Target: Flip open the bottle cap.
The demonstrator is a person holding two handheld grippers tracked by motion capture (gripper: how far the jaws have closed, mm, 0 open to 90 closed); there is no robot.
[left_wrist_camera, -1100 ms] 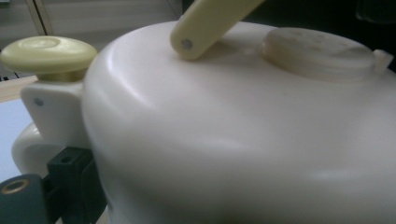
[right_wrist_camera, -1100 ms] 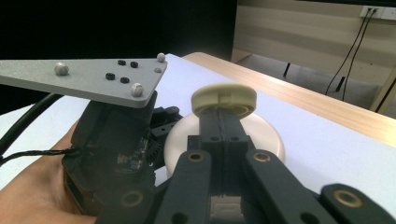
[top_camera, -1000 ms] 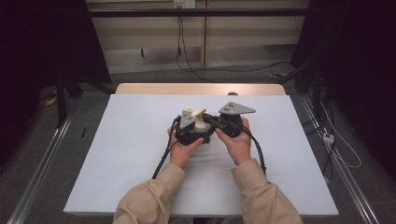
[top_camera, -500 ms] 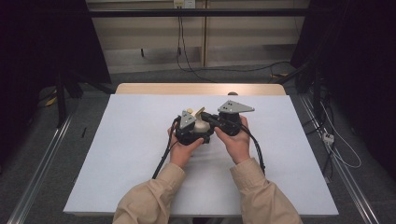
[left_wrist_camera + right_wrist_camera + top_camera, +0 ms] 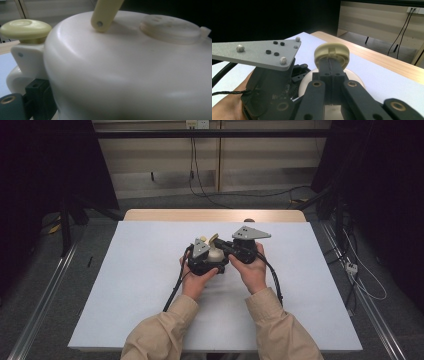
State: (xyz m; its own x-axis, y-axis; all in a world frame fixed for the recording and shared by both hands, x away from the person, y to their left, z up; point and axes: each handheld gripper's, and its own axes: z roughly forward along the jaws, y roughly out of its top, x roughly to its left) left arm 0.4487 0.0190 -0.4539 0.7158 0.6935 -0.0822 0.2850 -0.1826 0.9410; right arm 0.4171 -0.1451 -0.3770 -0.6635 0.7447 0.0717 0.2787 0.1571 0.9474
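- My table [image 5: 125,320] wears a pale blue-white cover; a bare wooden strip [image 5: 215,215] runs along its far edge.
- Beyond it stands a light wood-panelled wall [image 5: 165,162], with a socket [image 5: 197,124] high up and black cables [image 5: 192,175] hanging down to the grey floor [image 5: 45,285].
- Dark curtains [image 5: 40,170] close in at left and right.
- Metal rails [image 5: 40,305] flank the table, and white cables [image 5: 367,280] lie near the right one.
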